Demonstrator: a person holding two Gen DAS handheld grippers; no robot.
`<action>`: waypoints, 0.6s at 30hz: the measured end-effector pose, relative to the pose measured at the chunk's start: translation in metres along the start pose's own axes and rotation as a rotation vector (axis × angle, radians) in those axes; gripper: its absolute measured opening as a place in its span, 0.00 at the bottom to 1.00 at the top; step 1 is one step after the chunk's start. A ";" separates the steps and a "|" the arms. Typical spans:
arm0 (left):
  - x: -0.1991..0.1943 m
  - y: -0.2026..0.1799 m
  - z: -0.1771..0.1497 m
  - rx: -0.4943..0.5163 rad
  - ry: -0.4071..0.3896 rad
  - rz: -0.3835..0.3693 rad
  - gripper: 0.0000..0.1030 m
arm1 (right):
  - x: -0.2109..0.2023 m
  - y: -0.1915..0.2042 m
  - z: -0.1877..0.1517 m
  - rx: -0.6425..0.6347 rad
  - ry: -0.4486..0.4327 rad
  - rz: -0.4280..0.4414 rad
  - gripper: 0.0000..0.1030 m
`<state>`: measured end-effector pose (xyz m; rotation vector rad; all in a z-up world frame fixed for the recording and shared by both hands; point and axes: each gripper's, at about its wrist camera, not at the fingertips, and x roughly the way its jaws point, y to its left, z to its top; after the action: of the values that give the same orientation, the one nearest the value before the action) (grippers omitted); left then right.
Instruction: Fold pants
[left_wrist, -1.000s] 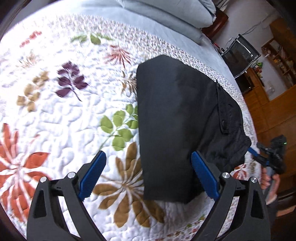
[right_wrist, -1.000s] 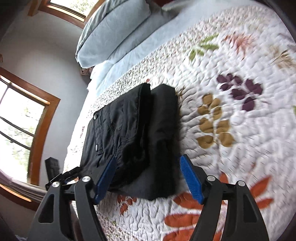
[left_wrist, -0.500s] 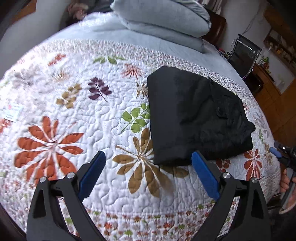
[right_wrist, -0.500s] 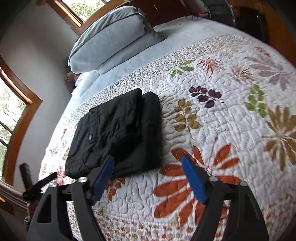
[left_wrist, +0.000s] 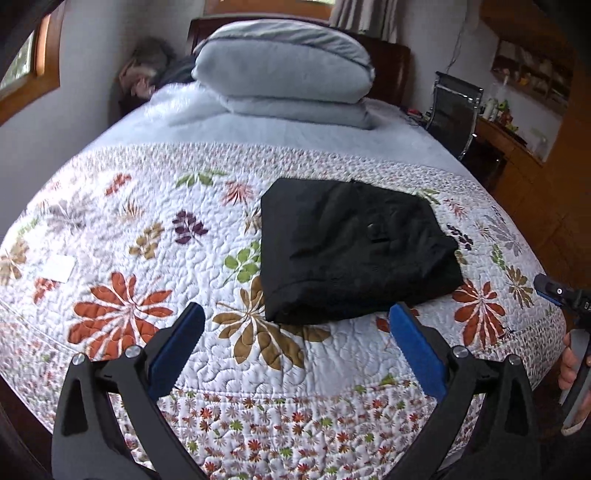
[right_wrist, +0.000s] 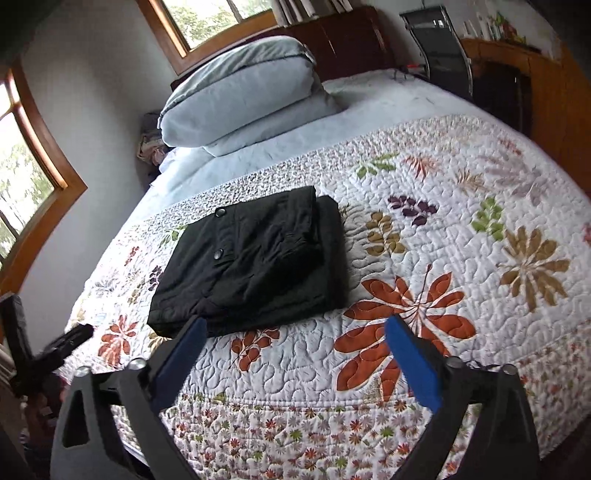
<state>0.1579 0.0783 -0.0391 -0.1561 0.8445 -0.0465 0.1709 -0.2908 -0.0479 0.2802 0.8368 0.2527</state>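
Note:
The black pants (left_wrist: 351, 247) lie folded into a compact rectangle on the floral quilt (left_wrist: 147, 258) of the bed; they also show in the right wrist view (right_wrist: 255, 262). My left gripper (left_wrist: 295, 325) is open and empty, held back from the pants above the bed's near edge. My right gripper (right_wrist: 295, 328) is open and empty, also drawn back from the pants. The right gripper shows at the far right of the left wrist view (left_wrist: 554, 291), and the left gripper shows at the far left of the right wrist view (right_wrist: 70, 339).
Stacked grey pillows (left_wrist: 284, 85) lie at the head of the bed. A dark chair (left_wrist: 454, 107) and wooden furniture (left_wrist: 524, 158) stand to the right. Windows (right_wrist: 33, 162) are on the wall. A white card (left_wrist: 59, 267) lies on the quilt.
Both grippers have pulled back and up from the folded pants, so much more of the bed and room is in view. The pants have stayed in place.

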 end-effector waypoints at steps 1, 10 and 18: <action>-0.008 -0.005 0.000 0.012 -0.013 0.001 0.97 | -0.004 0.004 -0.001 -0.013 -0.010 -0.010 0.97; -0.049 -0.028 -0.002 0.058 -0.073 -0.005 0.97 | -0.036 0.036 -0.006 -0.075 -0.080 -0.043 0.97; -0.069 -0.035 -0.004 0.091 -0.109 0.016 0.97 | -0.053 0.046 -0.006 -0.089 -0.121 -0.033 0.97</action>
<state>0.1098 0.0501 0.0150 -0.0660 0.7330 -0.0602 0.1276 -0.2638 0.0006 0.1963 0.7080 0.2390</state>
